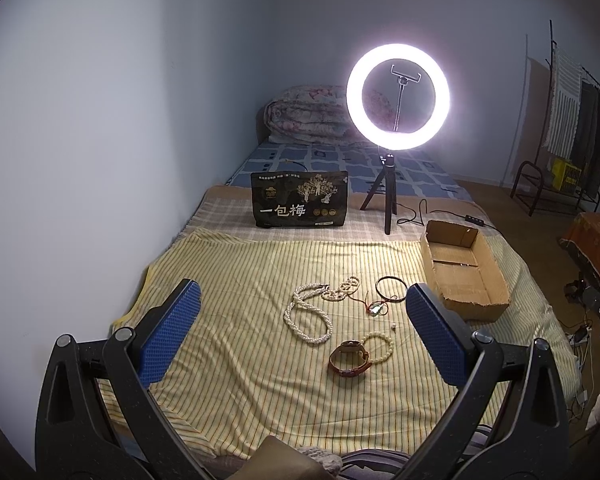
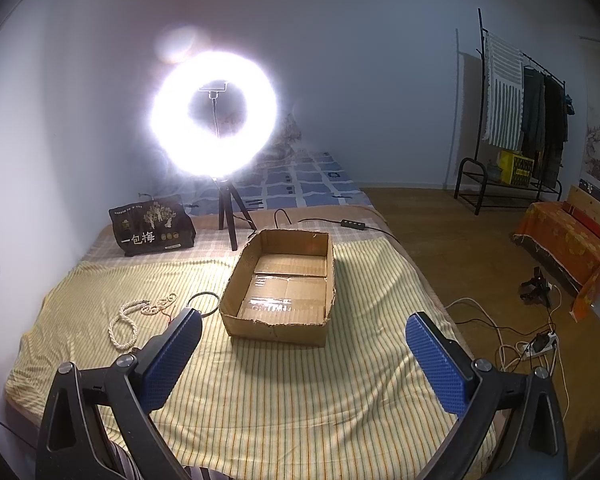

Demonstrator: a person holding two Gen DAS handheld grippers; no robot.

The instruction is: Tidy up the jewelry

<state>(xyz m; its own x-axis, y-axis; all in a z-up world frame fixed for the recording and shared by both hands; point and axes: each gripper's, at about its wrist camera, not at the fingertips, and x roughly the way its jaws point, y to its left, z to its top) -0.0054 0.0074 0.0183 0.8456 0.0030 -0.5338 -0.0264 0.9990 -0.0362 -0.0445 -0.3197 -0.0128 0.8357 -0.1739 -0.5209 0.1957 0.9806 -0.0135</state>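
Note:
Jewelry lies on a yellow striped cloth (image 1: pixel 240 360): a long pearl necklace (image 1: pixel 306 316), a pale bead strand (image 1: pixel 342 289), a thin black bangle (image 1: pixel 392 289), a green pendant on a red cord (image 1: pixel 376 309), a brown-strapped watch (image 1: pixel 350 358) and a white bead bracelet (image 1: pixel 380 346). An empty open cardboard box (image 1: pixel 464 268) stands to their right; it also shows in the right wrist view (image 2: pixel 284 286). My left gripper (image 1: pixel 300 312) is open, above the jewelry. My right gripper (image 2: pixel 304 334) is open, in front of the box. The necklace (image 2: pixel 124 322) and bangle (image 2: pixel 204 303) lie left of it.
A lit ring light on a tripod (image 1: pixel 398 96) and a black snack bag (image 1: pixel 300 200) stand behind the cloth, with a cable and switch (image 2: pixel 350 224). A folded quilt (image 1: pixel 308 114) lies at the bed's far end. A clothes rack (image 2: pixel 516 120) and floor cables (image 2: pixel 532 344) are right.

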